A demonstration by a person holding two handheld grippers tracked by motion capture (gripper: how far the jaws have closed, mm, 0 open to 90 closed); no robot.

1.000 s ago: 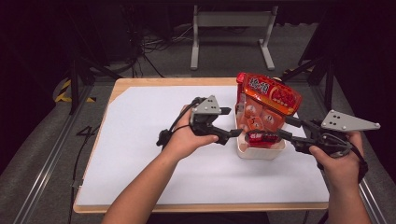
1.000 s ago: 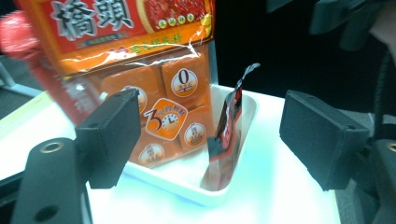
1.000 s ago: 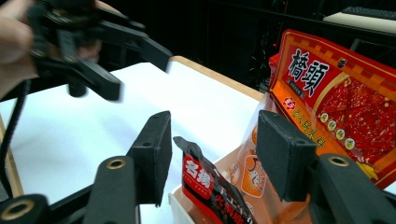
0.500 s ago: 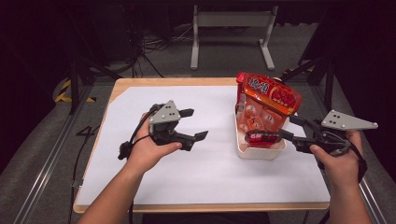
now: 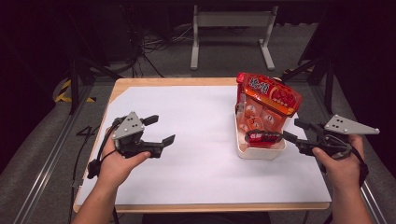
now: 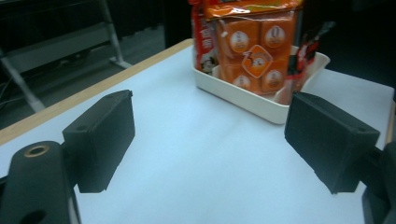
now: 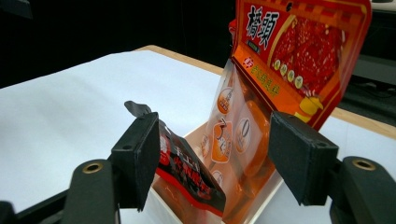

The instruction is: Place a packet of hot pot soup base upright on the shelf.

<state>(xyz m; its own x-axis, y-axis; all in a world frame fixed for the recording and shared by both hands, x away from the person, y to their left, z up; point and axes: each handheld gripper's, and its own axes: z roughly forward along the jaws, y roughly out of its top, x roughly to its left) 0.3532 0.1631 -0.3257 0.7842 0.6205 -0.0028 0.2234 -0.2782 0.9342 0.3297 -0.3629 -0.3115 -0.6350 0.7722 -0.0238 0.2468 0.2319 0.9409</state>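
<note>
A white bin (image 5: 259, 152) sits on the right half of the white table sheet. A large orange-red snack bag (image 5: 269, 99) stands upright in it, and a small dark-red packet (image 5: 264, 136) leans at its front. My right gripper (image 5: 292, 129) is open just right of the bin, jaws pointing at the small packet. In the right gripper view the packet (image 7: 187, 170) lies by the left jaw of that gripper (image 7: 218, 151), with the big bag (image 7: 299, 44) behind. My left gripper (image 5: 162, 128) hovers open and empty over the sheet, well left of the bin; its own view shows the bin (image 6: 243, 99) ahead.
A white sheet (image 5: 196, 140) covers the wooden table (image 5: 173, 81), whose edge shows at the far side. Past the table a metal stand (image 5: 231, 21) and cables lie on the dark floor. Rails run down both sides of the table.
My left gripper has pulled away from the bag and bin, moving left across the sheet with its jaws open. The right gripper, bag and packet have stayed put.
</note>
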